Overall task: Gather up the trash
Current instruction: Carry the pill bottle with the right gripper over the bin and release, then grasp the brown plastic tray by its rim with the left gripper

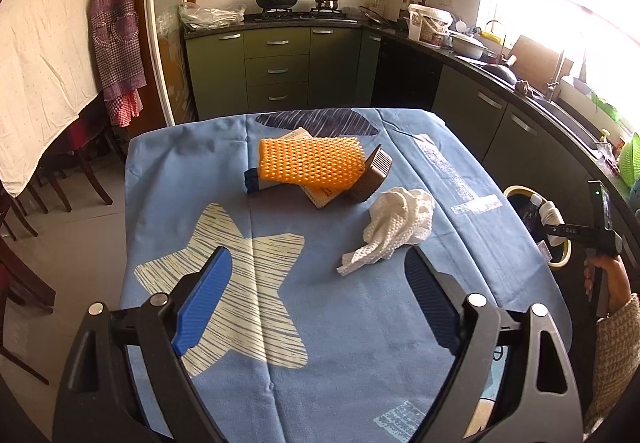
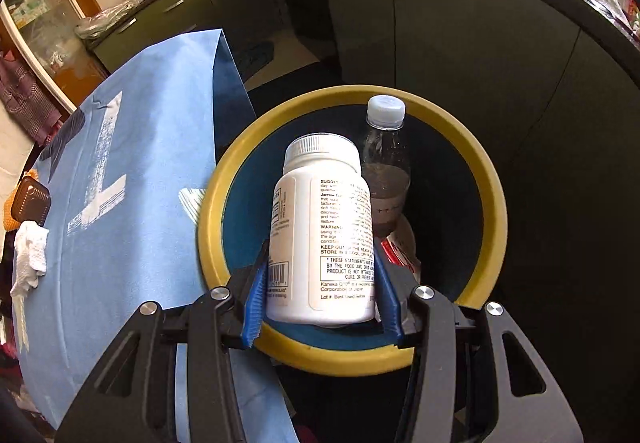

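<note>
left gripper point(image 1: 318, 297) wide open, empty | right gripper point(image 2: 320, 293) clamps 1 pill bottle point(image 2: 324, 227) | bin point(image 2: 490, 179): 1 drink bottle point(image 2: 386, 167)

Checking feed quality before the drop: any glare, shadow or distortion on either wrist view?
Left wrist view: window blown out white, straight edges bowed by the fisheye. Right wrist view: white plastic pill bottle sharp with readable print, yellow-rimmed bin dark inside, cabinets in deep shadow.

The left claw point(image 1: 318, 297) hangs agape over the blue tablecloth point(image 1: 360, 323) (crumpled white tissue point(image 1: 394, 229) just ahead).
</note>
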Demonstrator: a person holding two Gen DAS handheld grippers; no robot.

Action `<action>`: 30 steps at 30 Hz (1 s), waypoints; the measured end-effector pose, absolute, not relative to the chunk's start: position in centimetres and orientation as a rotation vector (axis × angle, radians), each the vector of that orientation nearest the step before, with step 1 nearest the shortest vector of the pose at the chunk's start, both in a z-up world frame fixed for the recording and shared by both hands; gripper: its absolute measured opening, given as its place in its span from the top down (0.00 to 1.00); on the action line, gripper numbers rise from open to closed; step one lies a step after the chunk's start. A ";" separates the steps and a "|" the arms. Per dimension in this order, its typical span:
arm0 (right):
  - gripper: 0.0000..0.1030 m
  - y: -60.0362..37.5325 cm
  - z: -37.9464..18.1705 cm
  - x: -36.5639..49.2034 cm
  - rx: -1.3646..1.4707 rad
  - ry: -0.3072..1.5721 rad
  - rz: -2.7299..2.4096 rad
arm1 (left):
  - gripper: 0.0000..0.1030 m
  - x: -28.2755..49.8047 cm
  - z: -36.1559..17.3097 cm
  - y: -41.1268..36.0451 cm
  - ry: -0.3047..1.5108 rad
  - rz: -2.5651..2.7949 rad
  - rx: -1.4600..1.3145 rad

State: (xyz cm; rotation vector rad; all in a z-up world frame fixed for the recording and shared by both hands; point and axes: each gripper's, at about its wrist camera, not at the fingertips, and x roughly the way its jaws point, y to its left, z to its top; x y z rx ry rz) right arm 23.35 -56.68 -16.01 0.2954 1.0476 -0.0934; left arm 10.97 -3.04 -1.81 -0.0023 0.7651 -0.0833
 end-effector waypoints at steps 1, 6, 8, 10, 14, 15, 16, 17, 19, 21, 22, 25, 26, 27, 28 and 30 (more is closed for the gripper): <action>0.54 -56.7 -16.5 24.0 0.295 1.052 -0.083 | 0.19 11.1 -1.9 -3.4 0.772 -0.094 0.004; 0.41 -56.6 -16.3 24.3 0.292 1.011 -0.135 | 0.19 12.4 -2.7 -5.4 0.797 -0.146 0.073; 0.41 -56.2 -15.2 23.4 0.295 0.981 -0.135 | 0.18 13.3 -3.0 -6.1 0.805 -0.193 0.097; 0.37 -55.7 -14.1 22.2 0.275 0.954 -0.128 | 0.18 14.4 -3.3 -7.2 0.812 -0.255 0.133; 0.35 -54.5 -12.6 20.1 0.249 0.914 -0.118 | 0.18 17.7 -4.1 -8.9 0.838 -0.353 0.187; 0.35 -54.2 -12.3 19.9 0.252 0.906 -0.113 | 0.18 18.5 -4.3 -9.0 0.848 -0.375 0.177; 0.35 -54.1 -12.2 19.3 0.255 0.899 -0.109 | 0.18 19.4 -4.4 -9.1 0.856 -0.396 0.164; 0.35 -54.1 -12.1 19.0 0.257 0.898 -0.103 | 0.18 20.3 -4.6 -9.2 0.859 -0.415 0.153; 0.34 -53.7 -12.0 18.6 0.264 0.896 -0.086 | 0.19 21.7 -4.8 -9.5 0.838 -0.455 0.150; 0.33 -53.4 -11.8 18.2 0.257 0.895 -0.074 | 0.19 22.9 -5.1 -10.2 0.820 -0.455 0.199; 0.33 -53.1 -11.7 18.1 0.252 0.893 -0.070 | 0.21 23.5 -5.3 -10.5 0.823 -0.449 0.221; 0.34 -52.7 -11.6 18.0 0.250 0.885 -0.050 | 0.32 25.4 -6.2 -10.7 0.866 -0.436 0.224; 0.34 -52.6 -11.6 18.0 0.252 0.882 -0.042 | 0.36 25.9 -6.5 -10.7 0.877 -0.432 0.221; 0.34 -52.4 -11.5 18.1 0.251 0.880 -0.038 | 0.38 26.3 -6.8 -10.8 0.884 -0.431 0.225; 0.33 -52.3 -11.6 18.1 0.249 0.881 -0.034 | 0.41 26.6 -6.9 -10.9 0.886 -0.427 0.233; 0.33 -52.0 -11.6 18.2 0.243 0.885 -0.027 | 0.41 27.2 -7.2 -11.2 0.887 -0.411 0.247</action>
